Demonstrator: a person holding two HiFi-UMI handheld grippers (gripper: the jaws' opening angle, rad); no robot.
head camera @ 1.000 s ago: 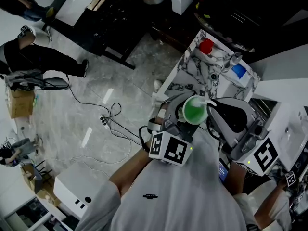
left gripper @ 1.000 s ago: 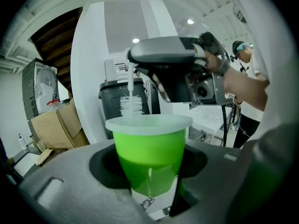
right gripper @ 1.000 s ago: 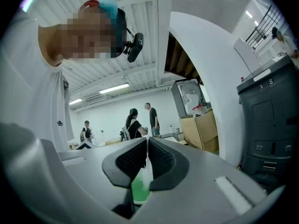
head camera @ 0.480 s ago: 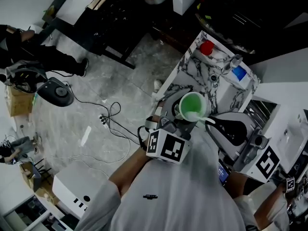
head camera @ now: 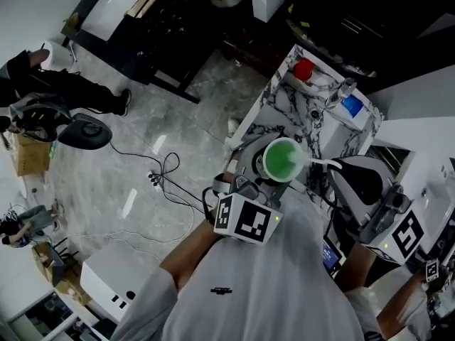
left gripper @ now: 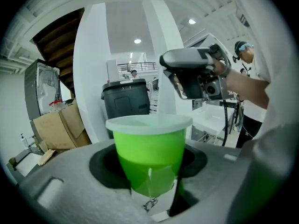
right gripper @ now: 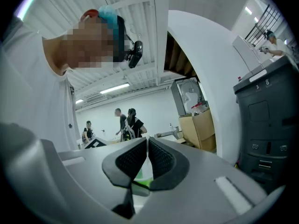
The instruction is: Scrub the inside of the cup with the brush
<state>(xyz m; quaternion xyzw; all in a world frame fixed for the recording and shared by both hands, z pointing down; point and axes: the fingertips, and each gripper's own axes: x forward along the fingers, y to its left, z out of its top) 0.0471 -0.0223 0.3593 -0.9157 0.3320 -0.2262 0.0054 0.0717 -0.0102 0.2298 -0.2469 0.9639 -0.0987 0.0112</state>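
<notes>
A green cup [head camera: 284, 160] with a pale translucent rim sits upright between the jaws of my left gripper [head camera: 266, 179], held in front of the person's chest. In the left gripper view the cup [left gripper: 149, 153] fills the middle, and my left gripper [left gripper: 149, 190] is shut on its lower part. My right gripper [head camera: 335, 169] is just right of the cup, shut on the white brush handle [head camera: 321, 164], which reaches to the cup's rim. The brush head is hidden in the cup. In the right gripper view the right gripper [right gripper: 147, 160] is pressed nearly together, with the green rim [right gripper: 140, 184] below.
A marble counter [head camera: 284, 109] lies beyond the cup, with a red-capped item [head camera: 304, 69], a small bottle [head camera: 346, 87] and a blue item [head camera: 352, 105]. Cables [head camera: 167, 172] trail over the floor at left. A dark bin [left gripper: 125, 101] and cardboard boxes [left gripper: 65, 127] stand behind.
My right gripper has drawn back to the right and away from the cup's mouth, so more of the brush handle shows. The cup has shifted slightly left and up.
</notes>
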